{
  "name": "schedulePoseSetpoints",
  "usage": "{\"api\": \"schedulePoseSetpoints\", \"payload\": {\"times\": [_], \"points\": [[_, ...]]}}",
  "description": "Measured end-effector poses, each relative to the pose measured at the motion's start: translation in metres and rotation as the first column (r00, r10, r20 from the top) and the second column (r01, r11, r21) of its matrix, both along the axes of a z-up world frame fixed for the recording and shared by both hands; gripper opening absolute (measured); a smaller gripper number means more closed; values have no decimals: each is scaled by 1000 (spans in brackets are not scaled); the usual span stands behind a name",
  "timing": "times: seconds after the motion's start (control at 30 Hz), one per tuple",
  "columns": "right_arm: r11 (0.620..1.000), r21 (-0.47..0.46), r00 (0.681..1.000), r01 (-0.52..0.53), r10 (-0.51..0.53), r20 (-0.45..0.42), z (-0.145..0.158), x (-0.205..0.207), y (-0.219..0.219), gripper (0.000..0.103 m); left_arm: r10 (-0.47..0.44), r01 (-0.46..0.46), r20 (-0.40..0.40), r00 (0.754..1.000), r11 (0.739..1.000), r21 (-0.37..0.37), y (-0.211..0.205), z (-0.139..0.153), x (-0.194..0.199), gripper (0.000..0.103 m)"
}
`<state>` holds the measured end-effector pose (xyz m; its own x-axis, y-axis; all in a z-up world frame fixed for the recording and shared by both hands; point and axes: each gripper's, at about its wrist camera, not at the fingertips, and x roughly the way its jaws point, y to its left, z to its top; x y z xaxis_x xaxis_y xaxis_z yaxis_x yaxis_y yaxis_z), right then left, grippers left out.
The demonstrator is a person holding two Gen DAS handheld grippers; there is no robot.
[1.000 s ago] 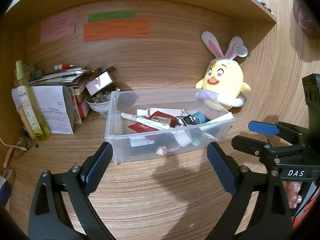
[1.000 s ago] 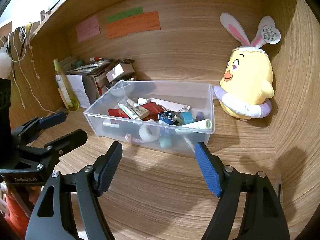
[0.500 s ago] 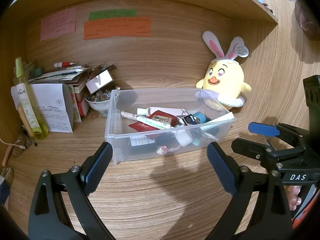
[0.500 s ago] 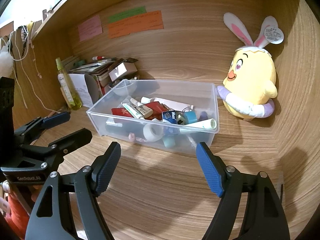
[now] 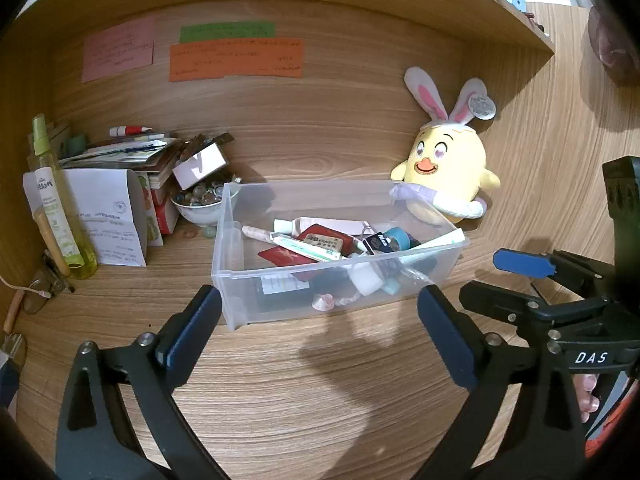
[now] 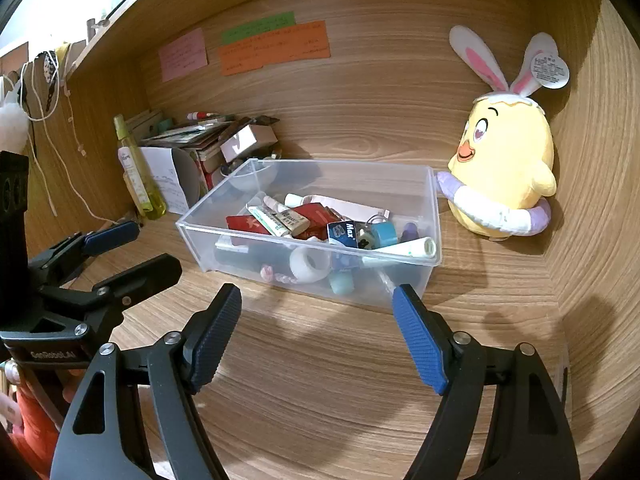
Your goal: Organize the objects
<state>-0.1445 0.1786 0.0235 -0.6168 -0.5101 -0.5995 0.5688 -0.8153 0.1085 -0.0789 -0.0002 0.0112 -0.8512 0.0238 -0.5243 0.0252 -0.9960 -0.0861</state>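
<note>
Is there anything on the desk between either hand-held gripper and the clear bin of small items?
Nothing visible. Both the left hand-held gripper and the right hand-held gripper are open, with only bare wooden desk before the clear bin. The plush chick sits beside the bin's far right corner.

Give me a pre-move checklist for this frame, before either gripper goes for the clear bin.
1. Left gripper jaws open and empty: ok.
2. Right gripper jaws open and empty: ok.
3. Both grippers short of the clear bin, not touching it: ok.
4. Bin flat on the wooden desk: ok.
5. Room around the bin: not ok; the plush chick is against its right end and a small bowl sits close to its back left corner.
6. Bin contents sorted: not ok; tubes, a tape roll and cards lie jumbled.
</note>
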Motion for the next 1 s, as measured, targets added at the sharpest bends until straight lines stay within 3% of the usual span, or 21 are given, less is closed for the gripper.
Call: {"api": "schedulePoseSetpoints", "payload": {"times": [1.0], "points": [[1000, -14, 1000, 3, -2, 18, -2, -1, 1, 80, -11, 11, 10, 1000, 1000, 17, -1, -5, 1, 101]]}}
